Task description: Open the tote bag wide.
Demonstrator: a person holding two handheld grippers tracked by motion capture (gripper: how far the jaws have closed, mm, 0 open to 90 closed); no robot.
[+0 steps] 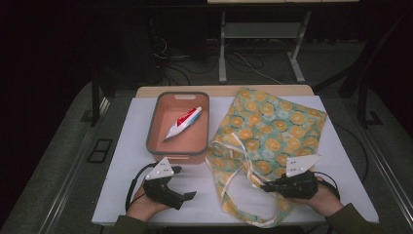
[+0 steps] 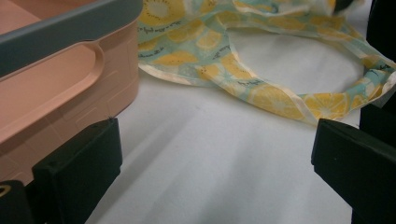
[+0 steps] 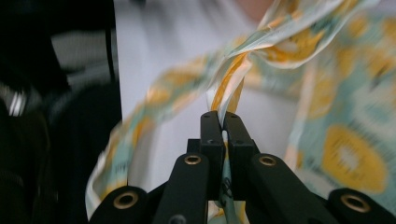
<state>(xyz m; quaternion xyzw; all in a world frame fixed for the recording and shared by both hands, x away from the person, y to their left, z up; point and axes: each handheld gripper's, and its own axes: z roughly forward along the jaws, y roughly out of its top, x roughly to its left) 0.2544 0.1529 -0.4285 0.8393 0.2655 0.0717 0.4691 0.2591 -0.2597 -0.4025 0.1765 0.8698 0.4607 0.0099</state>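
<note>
Right gripper point(image 3: 223, 122) clamped on bag strap point(image 3: 229, 88), apparently lifted, left gripper point(image 2: 215, 154) open, idle

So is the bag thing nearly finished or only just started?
Only just started, it seems. Done: the right tool has pinched shut on a handle strap of the lemon-print cloth tote bag. In hand: that strap is lifted off the white table. Left, probably: the red-and-white tube lies in the pink plastic bin, and the left tool is open, holding nothing.
</note>
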